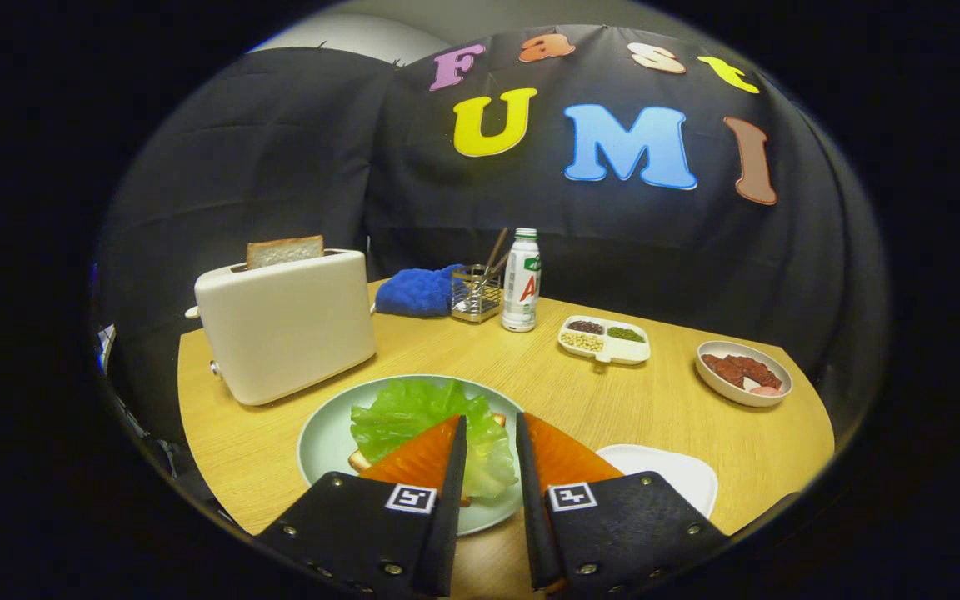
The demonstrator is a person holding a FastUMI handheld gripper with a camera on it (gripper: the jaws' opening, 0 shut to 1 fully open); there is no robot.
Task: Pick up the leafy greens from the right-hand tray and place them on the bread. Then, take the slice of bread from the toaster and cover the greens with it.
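Quickly, left to right: we saw the toaster (288,325) on the wooden table (672,417), with a slice (284,250) standing upright in its slot, top part poking out. Right of it lay a blue cloth (417,290), a wire caddy (477,293) and a bottle (522,282). Nearer us, the plate (322,437) held the greens (413,412), spread over bread (358,460) whose crust edge peeked out underneath. So the greens already lay on the bread; the slice was in the toaster, not on them. The gripper (491,433) hovered over the plate, fingers spread with a narrow gap, pinching nothing; part of the greens showed between them. Further right sat a divided dish (605,340) of grains, a bowl (744,372) of reddish food, and a white tray (676,475) just beyond the right finger.

We judged the slice light, stiff and dry but crumbly, so a grip across its flat faces on the exposed top part, with modest squeeze, looked best. The greens looked soft, limp and easily shifted.
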